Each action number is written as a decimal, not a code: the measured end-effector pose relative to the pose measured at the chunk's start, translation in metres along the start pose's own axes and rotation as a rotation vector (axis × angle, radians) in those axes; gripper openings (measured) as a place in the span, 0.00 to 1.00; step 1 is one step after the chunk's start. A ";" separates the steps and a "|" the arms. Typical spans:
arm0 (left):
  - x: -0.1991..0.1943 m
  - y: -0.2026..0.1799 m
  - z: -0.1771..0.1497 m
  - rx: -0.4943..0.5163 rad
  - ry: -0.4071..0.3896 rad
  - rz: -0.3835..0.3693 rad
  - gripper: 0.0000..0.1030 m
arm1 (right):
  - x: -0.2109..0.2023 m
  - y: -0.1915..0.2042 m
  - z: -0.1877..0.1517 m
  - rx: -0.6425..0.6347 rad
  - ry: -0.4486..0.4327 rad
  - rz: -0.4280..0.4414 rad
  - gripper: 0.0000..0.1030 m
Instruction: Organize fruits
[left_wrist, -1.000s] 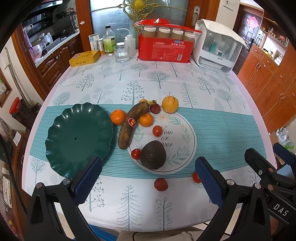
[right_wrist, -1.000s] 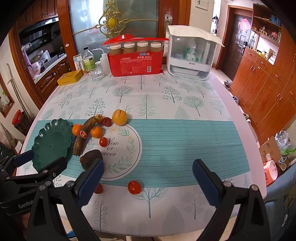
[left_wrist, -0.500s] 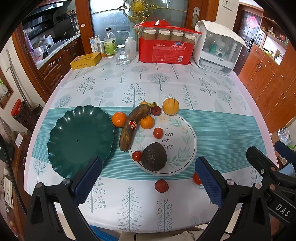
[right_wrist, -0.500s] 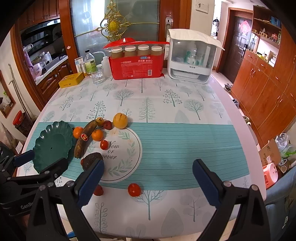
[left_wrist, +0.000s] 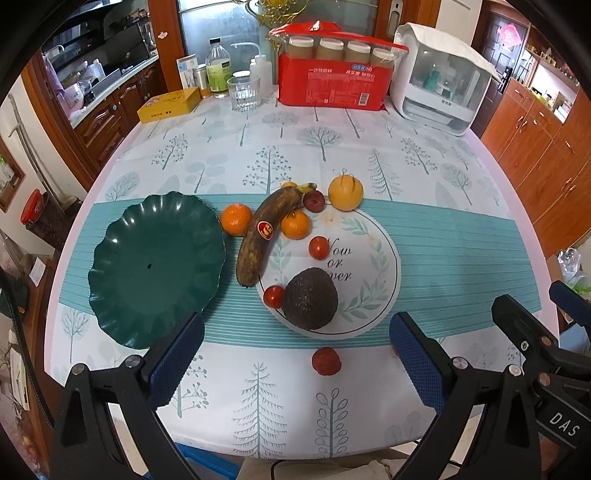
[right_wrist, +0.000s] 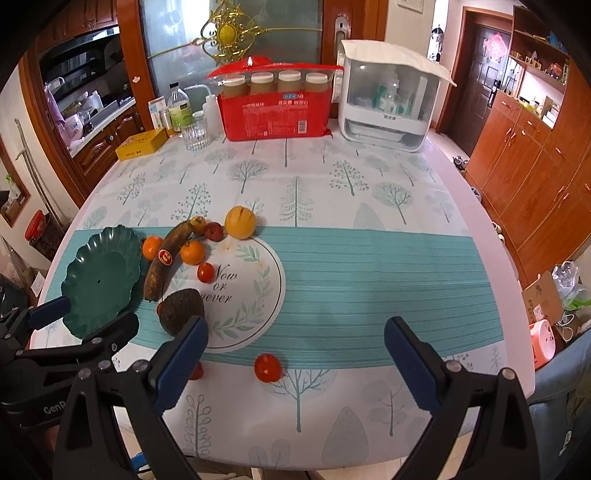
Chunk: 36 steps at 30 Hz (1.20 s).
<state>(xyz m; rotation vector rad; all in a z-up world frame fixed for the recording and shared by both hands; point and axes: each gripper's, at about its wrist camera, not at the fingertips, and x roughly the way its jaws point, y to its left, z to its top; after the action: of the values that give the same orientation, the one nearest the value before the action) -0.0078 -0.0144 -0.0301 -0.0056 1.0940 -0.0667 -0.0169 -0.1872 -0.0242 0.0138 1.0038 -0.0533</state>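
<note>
An empty dark green scalloped plate (left_wrist: 155, 266) (right_wrist: 101, 278) lies on the table's left. Right of it lie a brown banana (left_wrist: 264, 236) (right_wrist: 166, 258), two mandarins (left_wrist: 236, 219) (left_wrist: 294, 224), a yellow-orange fruit (left_wrist: 345, 192) (right_wrist: 240, 222), a dark avocado (left_wrist: 310, 303) (right_wrist: 181, 311) and several small red fruits; one small red fruit (left_wrist: 325, 361) and a tomato (right_wrist: 267, 367) lie near the front edge. My left gripper (left_wrist: 295, 365) is open and empty above the front edge. My right gripper (right_wrist: 293, 365) is open and empty, right of the fruits.
A red package of jars (left_wrist: 334, 79), a white appliance (left_wrist: 439, 86), a glass (left_wrist: 242, 92), bottles and a yellow box (left_wrist: 168, 105) stand along the far edge. Wooden cabinets (right_wrist: 535, 177) stand to the right. The tablecloth's teal band (right_wrist: 369, 280) runs across.
Both grippers have pulled back and up slightly, so the table looks a bit farther away. No fruit has moved.
</note>
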 end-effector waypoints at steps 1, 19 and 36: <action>0.001 0.001 0.000 -0.001 0.004 -0.001 0.97 | 0.001 0.000 0.000 -0.002 0.002 0.001 0.94; 0.011 0.007 -0.007 0.008 0.023 -0.019 0.96 | 0.012 0.004 -0.007 0.002 0.038 0.021 0.94; 0.063 0.007 -0.024 0.001 0.174 -0.085 0.96 | 0.048 -0.011 -0.026 0.018 0.153 0.099 0.94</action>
<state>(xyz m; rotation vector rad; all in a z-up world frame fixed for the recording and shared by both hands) 0.0003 -0.0103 -0.0973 -0.0464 1.2678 -0.1460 -0.0132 -0.1988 -0.0786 0.0847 1.1546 0.0301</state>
